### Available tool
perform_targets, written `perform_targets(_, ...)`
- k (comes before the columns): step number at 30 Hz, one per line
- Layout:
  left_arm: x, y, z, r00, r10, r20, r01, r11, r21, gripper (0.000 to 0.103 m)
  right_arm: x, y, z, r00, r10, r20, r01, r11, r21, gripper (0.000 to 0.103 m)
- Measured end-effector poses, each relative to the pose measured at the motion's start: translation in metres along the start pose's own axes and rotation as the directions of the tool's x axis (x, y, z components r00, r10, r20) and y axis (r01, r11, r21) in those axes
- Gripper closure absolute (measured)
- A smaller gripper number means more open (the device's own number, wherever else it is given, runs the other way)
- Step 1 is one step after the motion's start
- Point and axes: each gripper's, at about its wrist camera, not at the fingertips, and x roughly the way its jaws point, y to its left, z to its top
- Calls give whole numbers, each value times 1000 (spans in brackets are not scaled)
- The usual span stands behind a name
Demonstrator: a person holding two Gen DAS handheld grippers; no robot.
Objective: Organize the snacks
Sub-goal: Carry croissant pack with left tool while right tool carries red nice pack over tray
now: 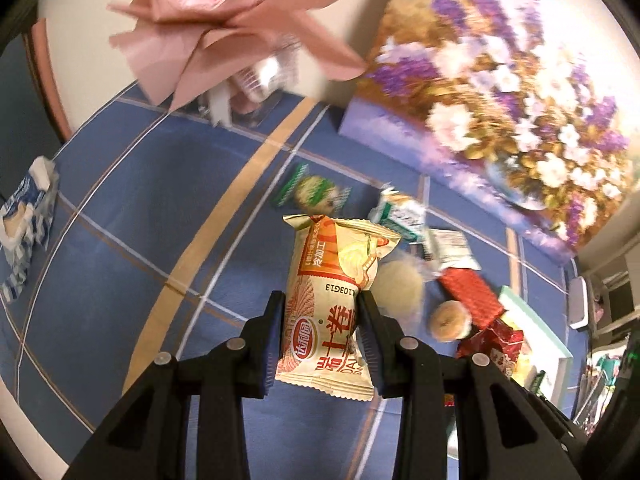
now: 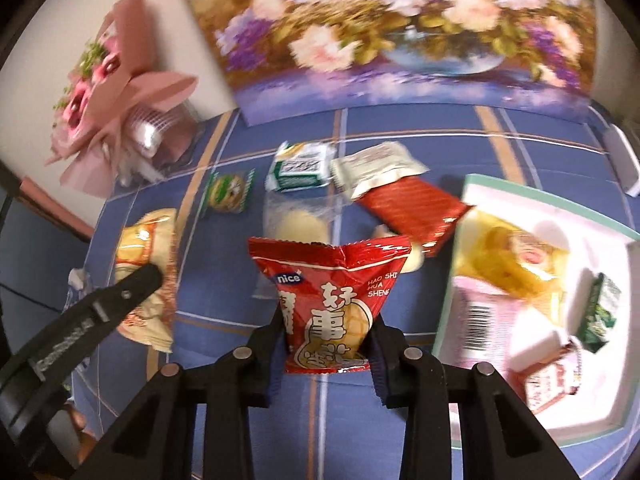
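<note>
Peanut packet (image 2: 334,300) reads "nice", seemingly.

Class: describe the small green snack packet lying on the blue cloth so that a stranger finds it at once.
Start at the flower painting propped against the wall. On the blue checked cloth before it, the leftmost loose snack is the green packet, beside the tan stripe. Unlike the white-and-green packet beside it, it shows a round biscuit.
</note>
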Motion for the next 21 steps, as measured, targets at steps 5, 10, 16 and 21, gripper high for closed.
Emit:
perform_targets(5, -11, -33, -4, 999, -34, 26, 32, 997, 68, 65, -19, -36, 3, 999, -26, 29, 24, 997, 68, 66)
perform_targets(10, -16, -73, -14, 997, -78, 20, 74, 987, 141, 65, -44, -85, 4, 996, -60, 59, 49, 985, 165, 66)
perform_targets(16, -15, -122, -36, 993, -116, -3, 114, 965, 236, 65, -67, -146, 2, 986, -143, 82, 115, 952, 283, 66)
perform_targets(21, -13, -161, -59, 991, -133, -26, 135, 936, 327, 65, -76, -190, -3, 982, -175, 77, 134, 918, 375, 66)
